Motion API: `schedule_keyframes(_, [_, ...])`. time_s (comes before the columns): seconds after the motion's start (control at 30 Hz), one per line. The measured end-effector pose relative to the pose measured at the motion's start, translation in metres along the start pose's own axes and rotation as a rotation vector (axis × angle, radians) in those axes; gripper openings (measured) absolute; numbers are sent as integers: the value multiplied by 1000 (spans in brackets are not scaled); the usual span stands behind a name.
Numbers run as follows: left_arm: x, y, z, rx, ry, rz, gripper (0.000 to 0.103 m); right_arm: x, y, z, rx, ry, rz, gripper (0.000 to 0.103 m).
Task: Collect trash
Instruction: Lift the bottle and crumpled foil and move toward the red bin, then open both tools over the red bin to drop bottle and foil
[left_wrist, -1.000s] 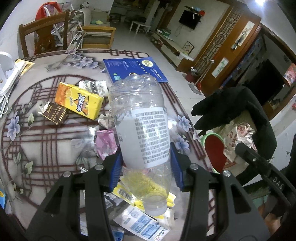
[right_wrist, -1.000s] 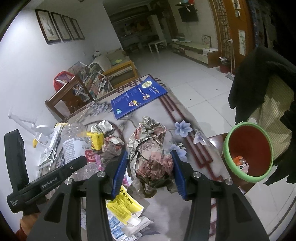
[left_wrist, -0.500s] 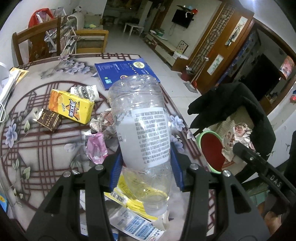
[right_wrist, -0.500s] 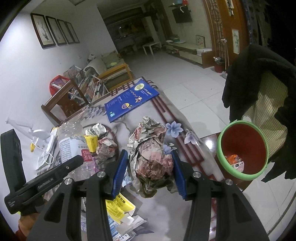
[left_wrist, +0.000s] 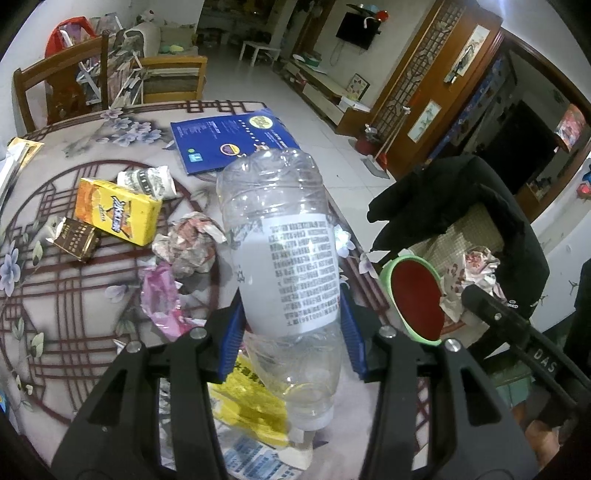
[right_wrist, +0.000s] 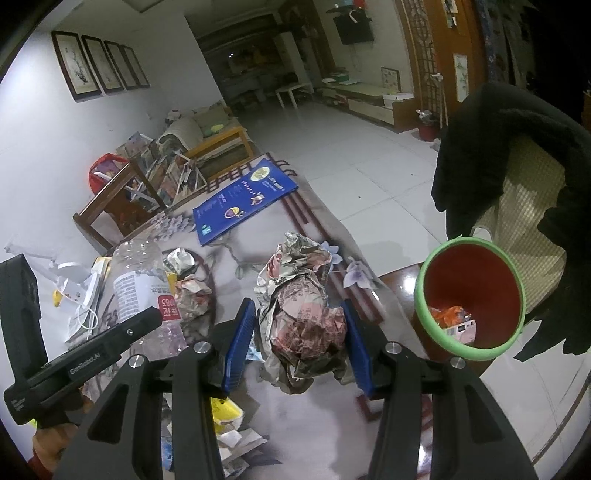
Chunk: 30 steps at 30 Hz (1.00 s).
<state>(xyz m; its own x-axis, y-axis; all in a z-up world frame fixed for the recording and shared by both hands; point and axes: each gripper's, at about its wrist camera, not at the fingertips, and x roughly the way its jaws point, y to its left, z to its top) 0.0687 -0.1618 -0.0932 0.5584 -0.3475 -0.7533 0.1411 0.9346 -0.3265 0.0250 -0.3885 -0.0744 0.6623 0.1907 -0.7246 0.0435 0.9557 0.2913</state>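
My left gripper (left_wrist: 291, 339) is shut on a clear plastic bottle (left_wrist: 284, 251) with a white label, held cap toward the camera above the table. A crumpled newspaper wad (right_wrist: 303, 314) sits clamped between the blue pads of my right gripper (right_wrist: 301, 343). The red bin with a green rim (right_wrist: 469, 295) stands to the right beside the table, with some trash at its bottom; in the left wrist view the bin (left_wrist: 413, 299) is right of the bottle. The bottle (right_wrist: 144, 280) and the left gripper's body show at the left of the right wrist view.
On the patterned table (left_wrist: 55, 288) lie a yellow carton (left_wrist: 116, 210), a brown packet (left_wrist: 75, 240), a paper wad (left_wrist: 188, 247), a pink wrapper (left_wrist: 162, 295), a blue booklet (left_wrist: 229, 140) and yellow and printed leaflets (left_wrist: 251, 406). A chair with a black coat (left_wrist: 461, 206) stands behind the bin.
Both grippers have drifted right toward the bin with their loads; the bin looks larger and nearer in both views. Neither grip has changed.
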Motion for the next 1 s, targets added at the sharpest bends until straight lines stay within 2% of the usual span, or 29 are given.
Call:
schedule_keyframes(0.47, [20, -41, 1, 13, 20, 31, 46, 15, -63, 16, 37, 19, -2, 47])
schedule_keyframes(0.87, [77, -124, -1, 97, 135, -92, 46, 36, -169, 29, 117, 54, -155, 49])
schedule_keyframes(1.0, [97, -156, 0, 141, 170, -146, 46, 44, -202, 38, 141, 44, -206, 73])
